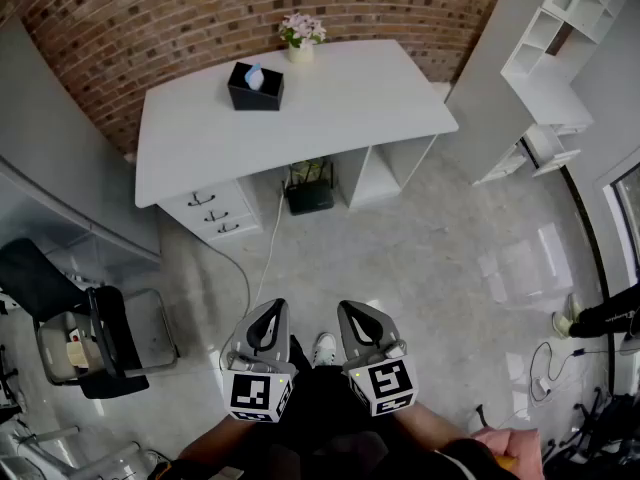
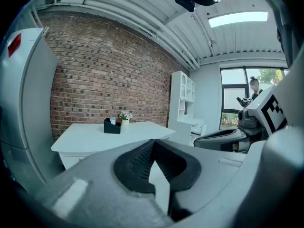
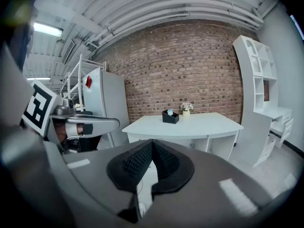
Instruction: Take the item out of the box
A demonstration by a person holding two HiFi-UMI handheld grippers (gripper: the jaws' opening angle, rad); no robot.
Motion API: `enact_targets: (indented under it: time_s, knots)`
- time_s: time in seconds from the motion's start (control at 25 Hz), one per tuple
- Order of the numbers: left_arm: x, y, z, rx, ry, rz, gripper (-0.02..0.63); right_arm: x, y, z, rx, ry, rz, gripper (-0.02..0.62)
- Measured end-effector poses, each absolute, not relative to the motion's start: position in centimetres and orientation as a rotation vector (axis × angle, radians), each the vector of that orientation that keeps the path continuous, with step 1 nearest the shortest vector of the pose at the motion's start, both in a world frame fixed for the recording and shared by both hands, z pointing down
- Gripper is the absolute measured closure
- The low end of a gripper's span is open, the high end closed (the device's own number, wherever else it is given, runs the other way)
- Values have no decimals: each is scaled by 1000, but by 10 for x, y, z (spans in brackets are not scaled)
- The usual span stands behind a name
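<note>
white desk (image 1: 350, 98), flowers (image 1: 302, 30), maybe a bin (image 1: 310, 194)

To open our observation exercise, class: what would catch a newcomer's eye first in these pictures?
The white desk against the brick wall, bearing a black box with a pale blue item poking out, flowers near it. Nearer, the left gripper and right gripper are shut and empty, well short of the desk.

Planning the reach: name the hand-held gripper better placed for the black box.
Left, marginally: the black rectangular box lies nearly straight ahead of the left hand-held gripper; the right hand-held gripper sits offset. Both shut, empty.
</note>
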State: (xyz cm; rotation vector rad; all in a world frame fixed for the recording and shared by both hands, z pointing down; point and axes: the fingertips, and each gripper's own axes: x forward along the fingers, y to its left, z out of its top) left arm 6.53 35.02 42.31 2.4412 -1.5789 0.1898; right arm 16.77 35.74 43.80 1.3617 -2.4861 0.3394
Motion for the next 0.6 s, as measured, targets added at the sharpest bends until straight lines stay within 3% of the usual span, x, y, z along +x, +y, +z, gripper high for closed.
enact_targets:
  time_s: [0.6]
  knots:
    - [54, 347, 424, 2420, -1594, 183, 603, 158, 353, 441, 1348, -2501, 389, 594]
